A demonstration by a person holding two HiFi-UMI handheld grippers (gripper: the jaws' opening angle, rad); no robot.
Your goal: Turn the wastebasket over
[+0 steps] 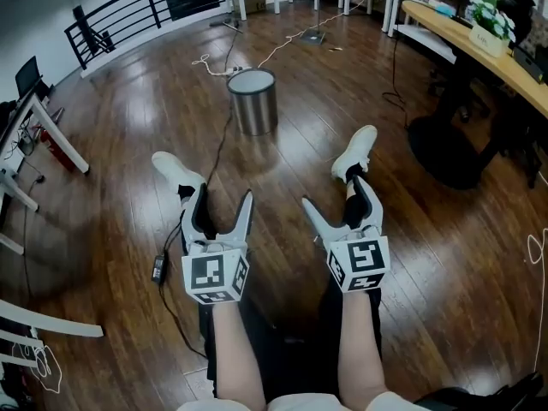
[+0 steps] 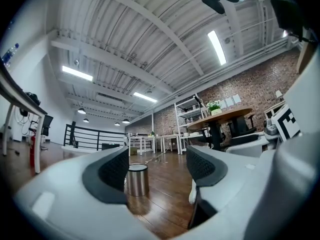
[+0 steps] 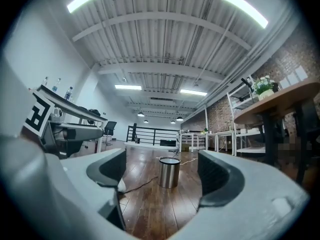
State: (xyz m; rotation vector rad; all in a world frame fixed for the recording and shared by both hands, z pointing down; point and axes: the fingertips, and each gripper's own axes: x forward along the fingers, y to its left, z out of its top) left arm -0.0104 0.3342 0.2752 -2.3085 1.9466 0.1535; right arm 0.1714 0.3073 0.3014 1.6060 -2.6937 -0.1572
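Holding left gripper (image 1: 224,197) and right gripper (image 1: 332,197), fingers spread and empty, well short of the wastebasket (image 1: 253,105) standing on end on the floor (image 1: 120,144), mouth or base uppermost not discernible, fitting flipped or unflipped alike.

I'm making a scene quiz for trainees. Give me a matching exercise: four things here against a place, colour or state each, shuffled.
1. wastebasket
2. left gripper
3. potted plant
4. black cable

A. on the desk at the right
B. trailing across the floor
C. jaws apart, nothing between them
D. silver, standing on the floor ahead of the person

Pairs: 1-D, 2-C, 3-A, 4-B
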